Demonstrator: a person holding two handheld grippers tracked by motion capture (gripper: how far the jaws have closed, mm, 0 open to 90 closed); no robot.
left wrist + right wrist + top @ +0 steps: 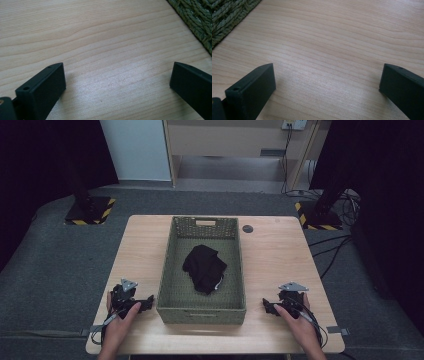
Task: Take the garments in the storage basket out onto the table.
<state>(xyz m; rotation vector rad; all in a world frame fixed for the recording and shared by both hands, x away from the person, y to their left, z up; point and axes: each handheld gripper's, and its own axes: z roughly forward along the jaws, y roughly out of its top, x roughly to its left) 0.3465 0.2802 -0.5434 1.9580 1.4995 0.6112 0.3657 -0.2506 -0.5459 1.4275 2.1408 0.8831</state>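
The black cloth (205, 268) lies crumpled inside the green woven basket (167, 270), about the middle of its floor, touching neither tool. From the high view we see the whole layout: the basket stands lengthwise at the centre of the wooden counter (272, 255), the left tool (148, 303) rests on the counter just left of the basket's near corner, and the right tool (267, 306) rests near the basket's right side at the same near end, each in a hand. That view is too small for us to judge the jaws. The left gripper view settles it: we see its two black jaws spread wide over bare wood grain with nothing between them, and a strip of the basket's weave (197, 20) at the upper right corner. The right gripper view shows the same for the other tool, jaws wide apart and empty, with the basket's weave (229, 17) at the upper left. Neither gripper view shows the cloth, since the basket's walls stand between. Beyond the basket's far right corner we note a small dark round disc (247, 228) on the counter.
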